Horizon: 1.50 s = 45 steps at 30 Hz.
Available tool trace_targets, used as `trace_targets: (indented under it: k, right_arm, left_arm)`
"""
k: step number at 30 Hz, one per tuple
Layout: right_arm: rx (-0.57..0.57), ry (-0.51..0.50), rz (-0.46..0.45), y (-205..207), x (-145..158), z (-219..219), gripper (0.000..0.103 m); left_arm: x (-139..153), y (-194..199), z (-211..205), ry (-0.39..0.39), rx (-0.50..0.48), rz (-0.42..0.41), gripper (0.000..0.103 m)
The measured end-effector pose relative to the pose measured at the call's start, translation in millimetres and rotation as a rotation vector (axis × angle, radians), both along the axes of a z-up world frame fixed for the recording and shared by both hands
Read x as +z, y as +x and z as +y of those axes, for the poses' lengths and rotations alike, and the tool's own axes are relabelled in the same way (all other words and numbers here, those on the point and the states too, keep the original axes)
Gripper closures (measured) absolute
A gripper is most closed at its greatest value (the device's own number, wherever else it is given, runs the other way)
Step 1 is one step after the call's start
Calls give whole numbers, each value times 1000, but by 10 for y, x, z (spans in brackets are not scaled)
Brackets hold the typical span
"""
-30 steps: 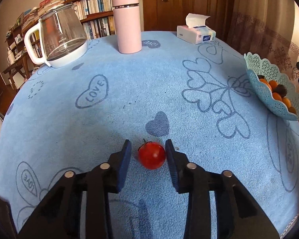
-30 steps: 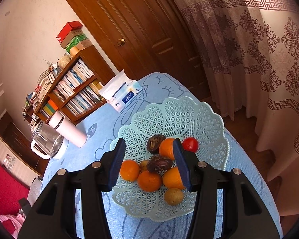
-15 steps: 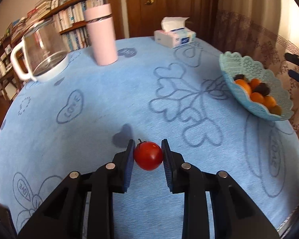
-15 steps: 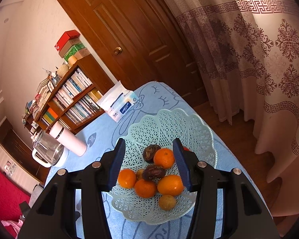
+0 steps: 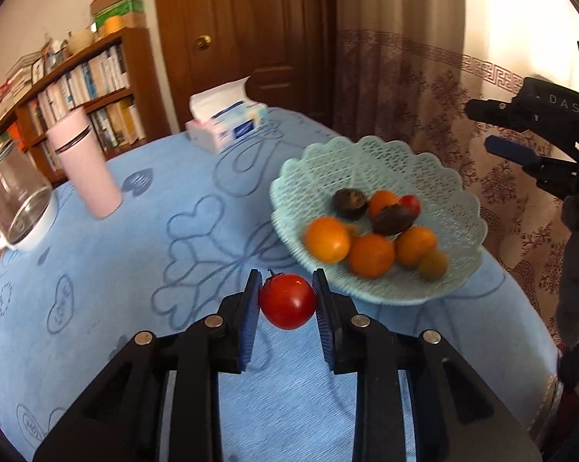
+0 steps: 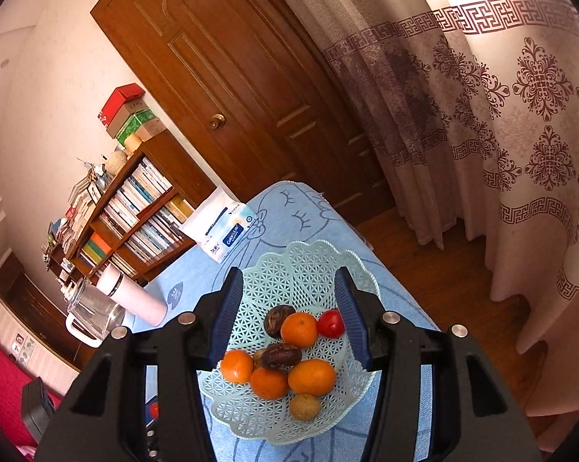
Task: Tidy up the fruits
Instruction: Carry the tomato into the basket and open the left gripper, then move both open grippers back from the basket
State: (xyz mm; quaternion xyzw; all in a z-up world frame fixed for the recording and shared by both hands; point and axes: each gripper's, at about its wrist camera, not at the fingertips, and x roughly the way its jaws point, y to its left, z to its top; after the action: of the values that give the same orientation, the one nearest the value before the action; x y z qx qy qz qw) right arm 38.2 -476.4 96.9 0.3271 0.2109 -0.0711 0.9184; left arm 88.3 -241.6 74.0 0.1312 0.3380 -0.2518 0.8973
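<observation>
Now lifted, tomato (image 5: 287,300) in left tongs (image 5: 287,302), nearer basket (image 5: 370,154).

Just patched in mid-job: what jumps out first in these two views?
The red tomato pinched in the left tongs, held above the blue tablecloth near the camera. Just beyond it to the right sits the pale green lattice basket, holding oranges, dark fruits and another small tomato. The right tongs hang over that basket, open, holding nothing.
</observation>
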Motion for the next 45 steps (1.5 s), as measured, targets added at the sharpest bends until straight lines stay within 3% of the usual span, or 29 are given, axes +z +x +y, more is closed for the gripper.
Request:
trace_targets:
  k: [11,22,24,27,30,37,45]
  right_arm:
    - [3,17,15,41,-54,-19,52]
    - [4,17,20,51,-75,-26,52]
    - [3,17,20,52,-77,-29,52]
    - [-8,22,19,44,-76,-45,40]
    - [-13,26,17,33,-68,-57,40]
    - [-31,55,13,-3,-61,-122,20]
    - [-42,75,7,-76,-14,-155,15]
  left_arm:
    - [-42,77,-470,-11,-80,4,75]
    - [-187,151,-502,-31,-80,65,74]
    - [-168,167,-452,-40,-66,63,55]
    - [-114,194,-350,-62,-39,55,41]
    - [-65,216,-270,-75,-15,57,30]
    - [67,236,-83,-99,48,34,15]
    - [203,73,9,-52,100,-74,11]
